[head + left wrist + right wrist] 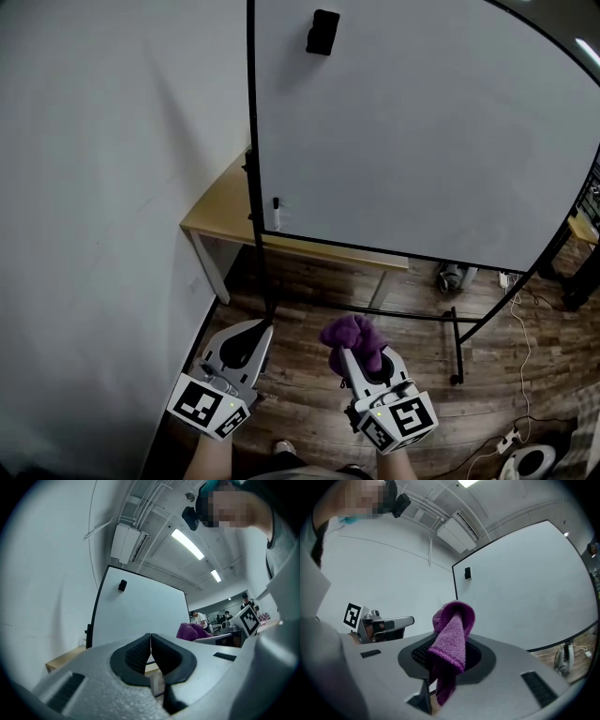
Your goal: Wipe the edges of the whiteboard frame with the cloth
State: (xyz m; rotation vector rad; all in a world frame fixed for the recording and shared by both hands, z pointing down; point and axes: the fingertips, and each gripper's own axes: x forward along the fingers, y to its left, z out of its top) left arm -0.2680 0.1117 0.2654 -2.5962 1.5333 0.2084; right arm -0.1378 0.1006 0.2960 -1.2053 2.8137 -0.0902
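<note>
Lowest in the head view, two tools sit side by side above the wooden floor (309, 281). The right hand-held gripper (352, 354) is clamped on a bunched purple cloth (354, 336), which sticks up past its tips and hangs down in a fold in the right gripper view. At lower left, the left hand-held gripper (262, 330) has its jaws pressed together with nothing between them.

Filling the upper right of the frame is the whiteboard (422, 131). Its black frame (251, 112) runs down the centre-left and along the bottom edge. A small dark object (322, 32) clings to the board near the top. A wooden worktop (217, 211) stands behind the board's lower left corner, against the pale wall.

The cloth is well apart from the frame, so wiping looks not yet begun; this reads as the approach. The next move probably calls for lifting the cloth to the nearest frame edge, pressing it on and sliding it along the bar.
</note>
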